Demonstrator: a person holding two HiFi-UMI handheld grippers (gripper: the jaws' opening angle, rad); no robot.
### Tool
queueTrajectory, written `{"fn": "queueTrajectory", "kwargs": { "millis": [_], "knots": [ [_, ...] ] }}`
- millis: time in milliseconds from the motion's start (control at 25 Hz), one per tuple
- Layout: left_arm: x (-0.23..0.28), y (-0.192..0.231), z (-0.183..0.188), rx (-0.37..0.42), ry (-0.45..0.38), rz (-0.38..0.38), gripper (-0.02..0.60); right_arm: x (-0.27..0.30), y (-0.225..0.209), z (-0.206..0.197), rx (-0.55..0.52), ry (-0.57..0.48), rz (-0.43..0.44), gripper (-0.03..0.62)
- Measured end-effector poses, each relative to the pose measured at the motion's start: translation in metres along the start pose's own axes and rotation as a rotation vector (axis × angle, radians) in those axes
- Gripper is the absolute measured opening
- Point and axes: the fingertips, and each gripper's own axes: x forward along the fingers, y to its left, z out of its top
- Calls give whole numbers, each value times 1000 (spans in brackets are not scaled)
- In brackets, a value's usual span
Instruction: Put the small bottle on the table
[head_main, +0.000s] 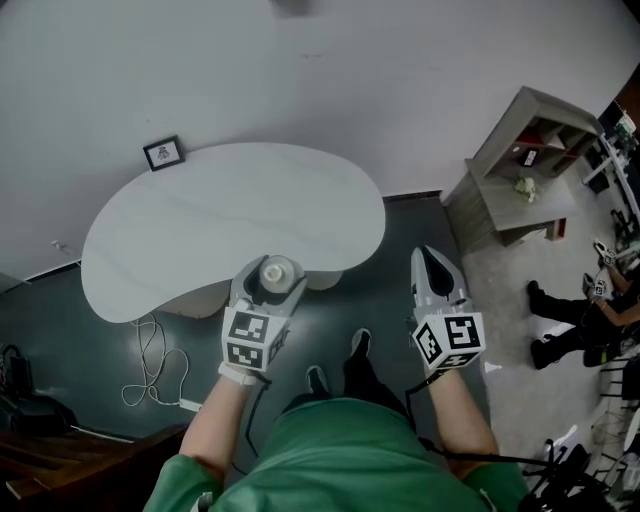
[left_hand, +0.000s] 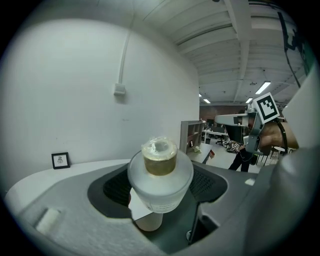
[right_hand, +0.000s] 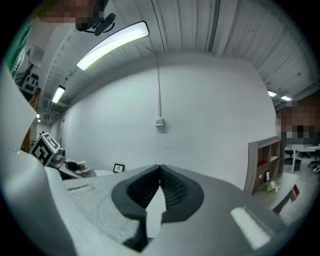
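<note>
A small white bottle (left_hand: 160, 181) with a tan foil-sealed cap stands upright between the jaws of my left gripper (left_hand: 161, 192), which is shut on it. From the head view, the bottle (head_main: 277, 271) hangs at the near edge of the white kidney-shaped table (head_main: 200, 225), with my left gripper (head_main: 266, 288) round it. My right gripper (head_main: 434, 268) is over the dark floor to the right of the table; its black pads meet at the tips with nothing between them. The same right gripper (right_hand: 159, 176) points at the white wall.
A small framed picture (head_main: 163, 152) stands at the table's far left edge. A grey shelf unit (head_main: 520, 165) is at the right by the wall. White cables (head_main: 155, 360) lie on the floor at the left. A person (head_main: 585, 310) sits at the far right.
</note>
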Motion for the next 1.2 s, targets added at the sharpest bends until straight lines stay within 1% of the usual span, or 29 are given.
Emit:
{"fn": "queueTrajectory", "kwargs": {
  "millis": [200,440,600,760,880,1000,1200],
  "knots": [
    [38,5,8,0,11,29,345,44,-18,-2,16,2,65,2],
    [88,18,22,-24,11,99,345,93,-47,3,17,-3,141,2],
    [114,27,26,-28,27,139,345,116,-64,4,18,-6,182,2],
    [141,35,27,-18,49,163,345,134,-77,2,29,-3,214,2],
    [163,43,19,-5,74,169,345,145,-81,-1,35,6,227,2],
    [183,48,8,12,113,157,345,150,-83,-5,35,21,225,2],
    [211,63,-7,20,143,155,345,164,-91,-13,35,51,193,2]
  ]
}}
